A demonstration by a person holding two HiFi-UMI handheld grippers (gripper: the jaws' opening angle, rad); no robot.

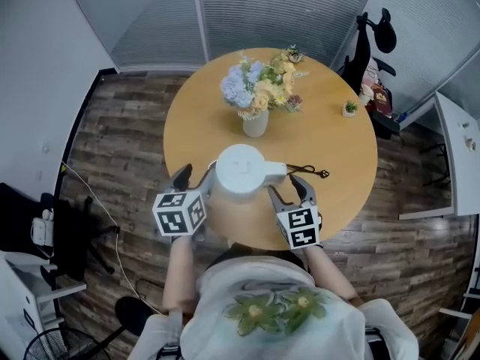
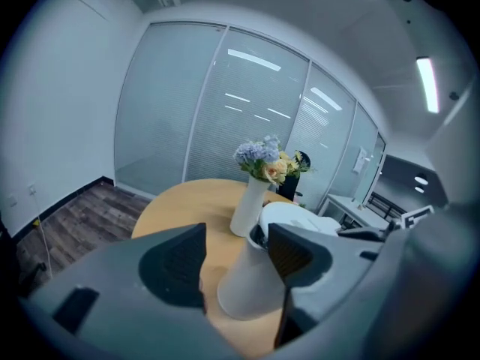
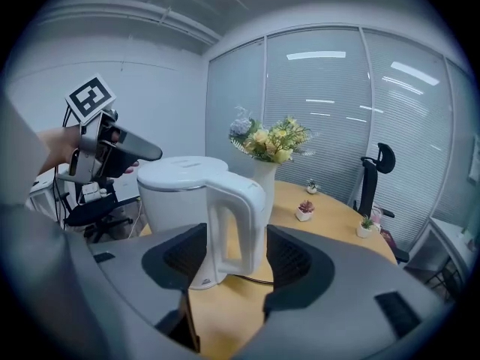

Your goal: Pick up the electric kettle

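Overhead, the electric kettle [image 1: 241,172] is being shown near the table [image 1: 330,126] edge, base hidden. Before the left gripper [image 2: 236,246], its body is being half-covered by one spread jaw. Within the right gripper [image 3: 236,253], its handle [image 3: 251,223] is being straddled, untouched, by parted jaws.

A round light-wood table [image 1: 337,156] stands on a dark wood-plank floor [image 1: 120,148], bearing near its middle a white ceramic vase [image 1: 256,123] of blue, cream and yellow flowers [image 1: 259,85]. A small green plant in a white pot [image 1: 350,109] sits near its far right edge, and a thin black item [image 1: 311,172], too small to identify, lies right of centre. Beyond stand frosted glass wall panels with blinds [image 1: 157,13] and a black office chair [image 1: 360,51].
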